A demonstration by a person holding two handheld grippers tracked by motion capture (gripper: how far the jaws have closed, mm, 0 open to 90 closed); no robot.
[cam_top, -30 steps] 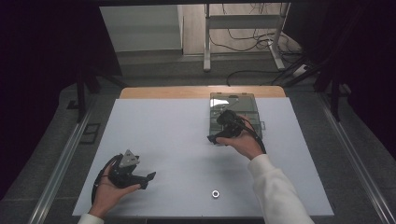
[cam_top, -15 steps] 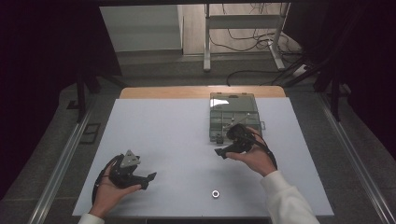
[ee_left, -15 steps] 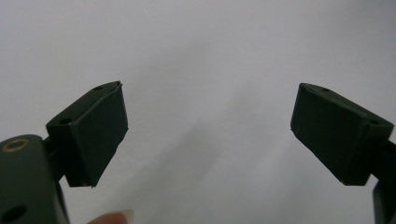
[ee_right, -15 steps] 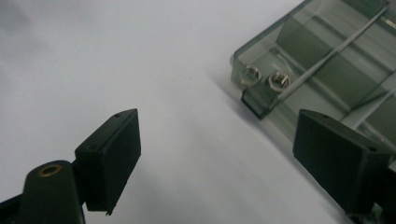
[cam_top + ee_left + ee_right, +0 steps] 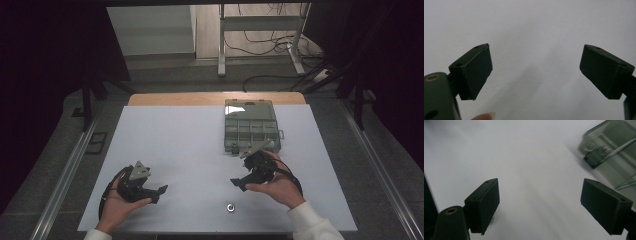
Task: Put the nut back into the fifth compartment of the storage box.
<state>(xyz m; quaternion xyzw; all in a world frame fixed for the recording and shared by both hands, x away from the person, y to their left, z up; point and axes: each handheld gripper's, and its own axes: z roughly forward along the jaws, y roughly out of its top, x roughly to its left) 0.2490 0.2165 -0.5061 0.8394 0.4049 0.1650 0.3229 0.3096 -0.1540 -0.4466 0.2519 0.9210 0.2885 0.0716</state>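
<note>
**Right gripper pulls back from the box**

Since a second ago the right gripper [image 5: 245,181] has come away from the clear compartment box [image 5: 250,125] toward the near edge, leaving the box alone on the far right part of the table [image 5: 170,140]. Its jaws are spread wide with nothing between them, and its own view shows the box [image 5: 609,145] off to one side, blurred. At the near left, the left gripper [image 5: 156,192] sits in the hand where it was, jaws also spread and empty over bare white surface. A small metal ring [image 5: 230,206] lies near the front edge between the hands. Beyond the table's wooden far edge, a grey floor [image 5: 165,70] carries a metal stand [image 5: 260,35] and loose cables [image 5: 270,50]; dark curtains close both sides.
</note>
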